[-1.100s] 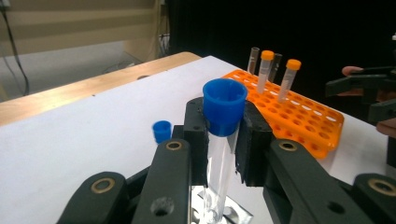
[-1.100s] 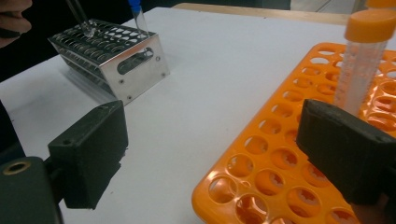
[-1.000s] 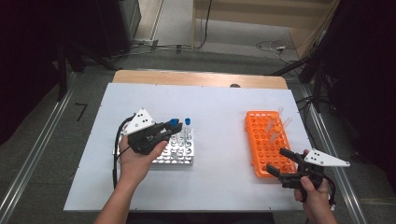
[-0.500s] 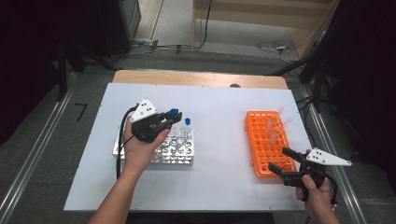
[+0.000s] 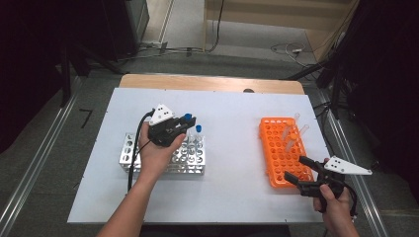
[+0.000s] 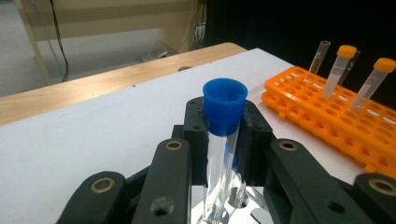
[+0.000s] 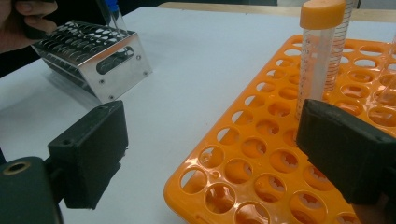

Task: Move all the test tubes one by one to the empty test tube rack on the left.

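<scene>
My left gripper (image 5: 184, 121) is shut on a clear tube with a blue cap (image 5: 188, 117), held upright over the far right part of the metal rack (image 5: 127, 148). In the left gripper view the blue-capped tube (image 6: 225, 100) stands between the black jaws, its lower end just above the metal rack (image 6: 243, 205). A second blue-capped tube (image 5: 198, 129) stands in that rack. My right gripper (image 5: 295, 168) is open at the near end of the orange rack (image 5: 276, 148); its pads (image 7: 93, 154) straddle the orange rack's (image 7: 261, 154) corner with nothing gripped.
The orange rack holds an orange-capped tube (image 5: 292, 137) and two more clear tubes (image 5: 303, 129) at its far end. Both racks rest on a white board (image 5: 227, 108) on a wooden table; metal rails run along both sides.
My left hand has carried the blue-capped tube toward the far side and a little right, over the metal rack. The right gripper has stayed in place.
</scene>
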The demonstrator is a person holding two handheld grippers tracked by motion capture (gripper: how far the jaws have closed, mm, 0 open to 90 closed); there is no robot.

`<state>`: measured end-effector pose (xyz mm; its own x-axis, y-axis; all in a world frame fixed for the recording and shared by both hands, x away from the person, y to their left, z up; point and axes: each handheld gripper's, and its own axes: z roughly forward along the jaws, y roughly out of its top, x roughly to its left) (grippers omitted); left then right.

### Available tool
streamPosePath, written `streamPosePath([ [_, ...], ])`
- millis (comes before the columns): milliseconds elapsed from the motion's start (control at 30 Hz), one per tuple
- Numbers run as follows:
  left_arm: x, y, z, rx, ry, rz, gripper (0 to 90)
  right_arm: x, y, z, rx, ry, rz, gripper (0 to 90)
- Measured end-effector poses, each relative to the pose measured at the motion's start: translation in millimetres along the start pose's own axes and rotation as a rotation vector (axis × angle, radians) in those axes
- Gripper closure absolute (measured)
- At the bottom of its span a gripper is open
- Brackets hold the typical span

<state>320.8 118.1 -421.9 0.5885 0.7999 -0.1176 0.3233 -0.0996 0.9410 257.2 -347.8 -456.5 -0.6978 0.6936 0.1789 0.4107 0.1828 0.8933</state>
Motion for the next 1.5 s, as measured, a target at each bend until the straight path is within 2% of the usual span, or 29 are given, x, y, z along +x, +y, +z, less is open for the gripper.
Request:
streamPosePath([
  [100,0.1,-3.1,2.0,0.018,0.002,-0.001,77.6,-0.2,-0.2,-0.1,0.002,-0.002,0.002,7.5],
  [233,-2.3,-5.7,3.9,0.050,0.010,0.021,77.5,-0.5,-0.4,0.3,0.004,-0.003,0.002,7.4],
  [433,-3.2,-9.8,5.1,0.084,0.024,0.007,77.1,0.3,-0.2,0.7,0.007,-0.005,0.003,7.5],
  [567,-4.4,-13.8,8.1,0.130,0.018,0.018,77.0,0.0,-0.4,1.3,0.008,-0.007,0.002,7.5],
  [733,-4.7,-14.7,9.6,0.162,0.016,0.010,75.9,-0.1,-0.6,2.5,0.013,-0.009,0.004,7.4],
  [867,-4.8,-16.4,9.4,0.179,0.025,0.002,67.2,0.3,-0.6,3.0,0.014,-0.010,0.009,7.5],
  [1067,-5.9,-15.4,1.4,0.137,0.023,-0.031,53.7,-0.1,0.3,3.3,0.018,-0.022,0.016,7.5],
  [1167,-7.1,-15.9,-5.7,0.110,0.028,-0.036,40.0,-0.6,4.3,1.7,-0.002,-0.001,0.050,7.6],
  [1367,-9.8,-21.5,-20.3,0.084,-0.004,-0.063,18.5,-0.1,12.8,3.4,0.006,-0.043,0.034,7.6],
  [1500,-11.4,-23.9,-31.1,0.065,-0.016,-0.079,10.0,-1.5,19.6,6.8,0.010,-0.060,0.033,7.6],
])
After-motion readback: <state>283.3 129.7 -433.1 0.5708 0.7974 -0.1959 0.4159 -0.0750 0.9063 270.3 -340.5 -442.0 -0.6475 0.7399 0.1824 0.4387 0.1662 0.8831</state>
